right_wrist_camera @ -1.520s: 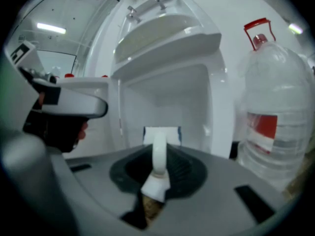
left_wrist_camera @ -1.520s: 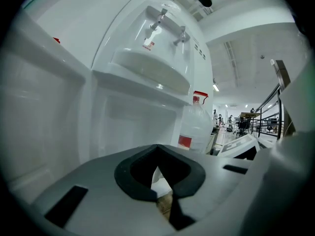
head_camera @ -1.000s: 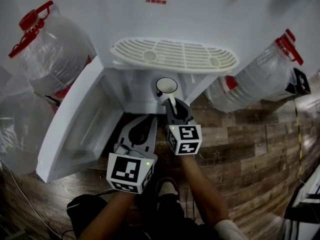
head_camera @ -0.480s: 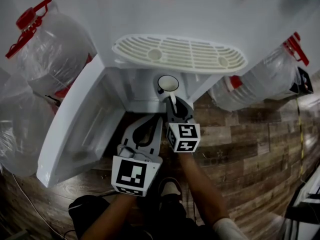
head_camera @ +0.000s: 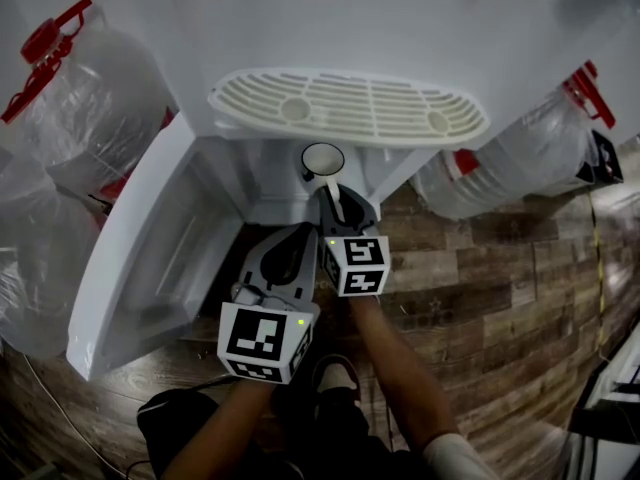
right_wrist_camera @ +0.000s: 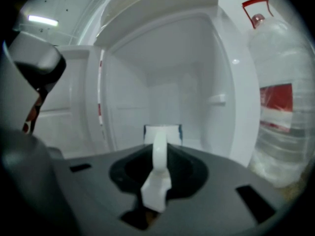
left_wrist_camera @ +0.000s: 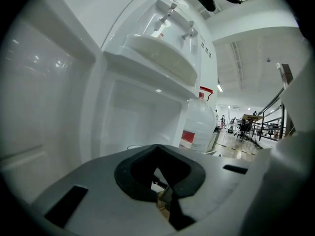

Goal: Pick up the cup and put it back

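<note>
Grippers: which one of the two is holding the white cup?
The right gripper: its jaws are shut on the handle of the white cup. The left gripper beside it has its jaws together on nothing.

Inventory by count. Water dispenser [head_camera: 420, 28]: one, with one cabinet door [head_camera: 150, 248] standing open. Drip tray [head_camera: 350, 108]: one, bearing two round recesses. Taps [left_wrist_camera: 167, 14]: two, seen in the left gripper view. Cup [head_camera: 323, 160]: one, white, with a single handle. Large clear water bottles: four, being a red-capped bottle [head_camera: 90, 98] and a partly cut-off bottle [head_camera: 30, 258] at the left of the dispenser, and two more at its right, the outer bottle [head_camera: 545, 143] and the inner bottle [head_camera: 450, 188]. Grippers: two, the left gripper [head_camera: 298, 240] and the right gripper [head_camera: 335, 200], each carrying one marker cube. Forearms: two. Shoe [head_camera: 335, 373]: one.
</note>
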{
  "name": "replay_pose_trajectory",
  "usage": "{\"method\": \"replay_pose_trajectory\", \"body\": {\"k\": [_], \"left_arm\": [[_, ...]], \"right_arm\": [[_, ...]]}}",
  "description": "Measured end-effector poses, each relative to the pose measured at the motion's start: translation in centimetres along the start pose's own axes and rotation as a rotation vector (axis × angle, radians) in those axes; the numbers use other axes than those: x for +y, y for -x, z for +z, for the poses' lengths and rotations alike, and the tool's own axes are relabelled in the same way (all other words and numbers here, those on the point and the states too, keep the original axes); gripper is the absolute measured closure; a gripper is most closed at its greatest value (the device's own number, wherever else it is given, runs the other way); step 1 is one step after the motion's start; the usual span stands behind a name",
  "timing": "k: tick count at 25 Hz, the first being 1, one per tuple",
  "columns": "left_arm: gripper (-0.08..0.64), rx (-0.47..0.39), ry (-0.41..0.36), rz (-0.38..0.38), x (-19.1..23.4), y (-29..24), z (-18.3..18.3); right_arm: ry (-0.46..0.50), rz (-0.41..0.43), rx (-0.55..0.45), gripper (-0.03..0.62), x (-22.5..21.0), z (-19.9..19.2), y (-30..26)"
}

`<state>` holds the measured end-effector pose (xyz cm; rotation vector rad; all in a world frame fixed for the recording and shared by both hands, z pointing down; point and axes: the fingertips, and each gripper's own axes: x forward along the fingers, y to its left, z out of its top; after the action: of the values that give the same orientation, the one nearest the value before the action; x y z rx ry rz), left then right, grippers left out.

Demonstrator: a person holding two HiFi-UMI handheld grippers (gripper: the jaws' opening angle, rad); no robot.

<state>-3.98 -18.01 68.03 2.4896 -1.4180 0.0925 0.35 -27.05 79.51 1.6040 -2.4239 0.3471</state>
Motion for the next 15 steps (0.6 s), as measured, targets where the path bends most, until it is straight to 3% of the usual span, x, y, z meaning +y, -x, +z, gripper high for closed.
{"method": "replay_pose_trajectory", "body": {"k": [6,15], "left_arm": [[0.552,0.005,0.031,0.041,1.6,-2.3,-0.4],[0.552,0.031,0.012,0.078,3.7,-4.5,-1.1]], "right_arm": [[0.028,0.022,0.010,0.520,0.1,0.1,-1.0],[0.024,0.029,0.055,0.518,-0.1,-1.2,-1.9]]}}
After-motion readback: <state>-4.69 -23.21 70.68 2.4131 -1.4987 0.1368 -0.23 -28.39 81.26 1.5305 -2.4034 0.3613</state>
